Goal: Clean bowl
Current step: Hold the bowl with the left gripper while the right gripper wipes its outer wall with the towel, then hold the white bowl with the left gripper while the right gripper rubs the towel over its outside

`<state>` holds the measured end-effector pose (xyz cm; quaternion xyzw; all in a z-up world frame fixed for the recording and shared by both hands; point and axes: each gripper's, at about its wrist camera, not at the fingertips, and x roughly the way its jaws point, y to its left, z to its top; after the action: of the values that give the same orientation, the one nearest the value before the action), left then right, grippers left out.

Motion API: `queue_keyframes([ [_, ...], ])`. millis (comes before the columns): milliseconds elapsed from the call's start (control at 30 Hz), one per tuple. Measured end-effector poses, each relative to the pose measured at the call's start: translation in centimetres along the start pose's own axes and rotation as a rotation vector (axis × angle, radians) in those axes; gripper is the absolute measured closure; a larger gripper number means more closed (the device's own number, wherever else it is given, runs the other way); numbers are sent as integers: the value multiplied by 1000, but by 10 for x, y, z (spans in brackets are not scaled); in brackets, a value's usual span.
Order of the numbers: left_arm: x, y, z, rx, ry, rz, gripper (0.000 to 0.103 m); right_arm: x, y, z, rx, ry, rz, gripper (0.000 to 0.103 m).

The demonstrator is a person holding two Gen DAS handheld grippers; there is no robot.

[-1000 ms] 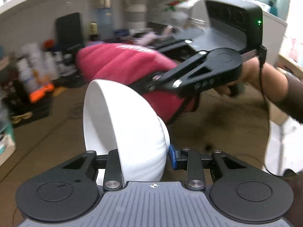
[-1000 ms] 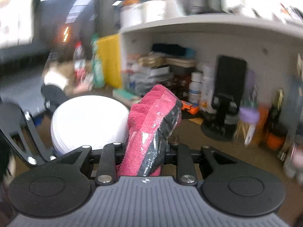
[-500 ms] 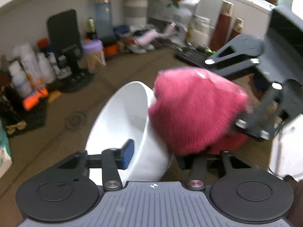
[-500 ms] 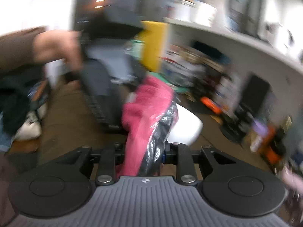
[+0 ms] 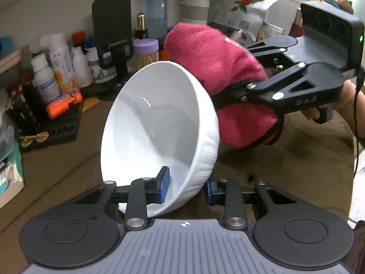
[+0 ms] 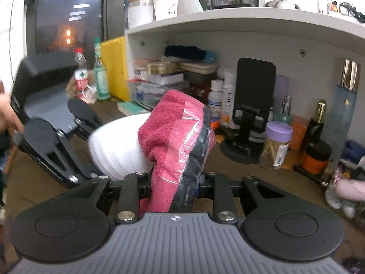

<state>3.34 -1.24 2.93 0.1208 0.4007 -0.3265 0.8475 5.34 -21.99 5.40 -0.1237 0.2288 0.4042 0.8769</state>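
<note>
A white bowl (image 5: 155,123) is tipped on its side above the brown table, its hollow facing the left wrist view. My left gripper (image 5: 186,189) has the bowl's lower wall between its blue pads, one inside and one outside, and its jaws are closing on that wall. My right gripper (image 5: 228,96) is shut on a folded pink cloth (image 5: 219,68), which presses on the bowl's outer upper right side. In the right wrist view the cloth (image 6: 175,141), partly wrapped in clear tape, stands up from the right gripper (image 6: 174,185) against the bowl's ribbed outside (image 6: 116,150).
Against the back wall under a white shelf (image 6: 228,20) stand several bottles (image 5: 61,61), a black phone stand (image 5: 113,36) and a purple-lidded jar (image 5: 146,50). A black crate (image 5: 52,125) sits at the left. A hand (image 5: 349,100) holds the right gripper.
The bowl has turned, so its inside now faces the left camera. The left jaws widened, then narrowed on the wall. The cloth moved from behind the bowl to its outer upper right side.
</note>
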Motion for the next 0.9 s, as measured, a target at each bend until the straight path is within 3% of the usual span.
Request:
queue_keyframes([
  [133, 0, -2, 1, -4, 16, 11, 74, 7, 16, -1, -137, 58, -120, 76],
  [300, 1, -9, 1, 12, 42, 37, 74, -11, 72, -9, -329, 71, -5, 76],
  [400, 2, -13, 3, 34, 58, 44, 74, -29, 103, -16, -402, 99, 122, 76],
  [467, 2, -14, 3, 40, 66, 44, 74, -32, 111, -16, -413, 119, 120, 76],
  [733, 3, -18, 2, 40, 76, 62, 73, -1, 31, 14, -203, 78, -119, 76],
  [900, 5, -21, 3, 32, 89, 81, 71, 16, 23, 7, -209, 102, -148, 77],
])
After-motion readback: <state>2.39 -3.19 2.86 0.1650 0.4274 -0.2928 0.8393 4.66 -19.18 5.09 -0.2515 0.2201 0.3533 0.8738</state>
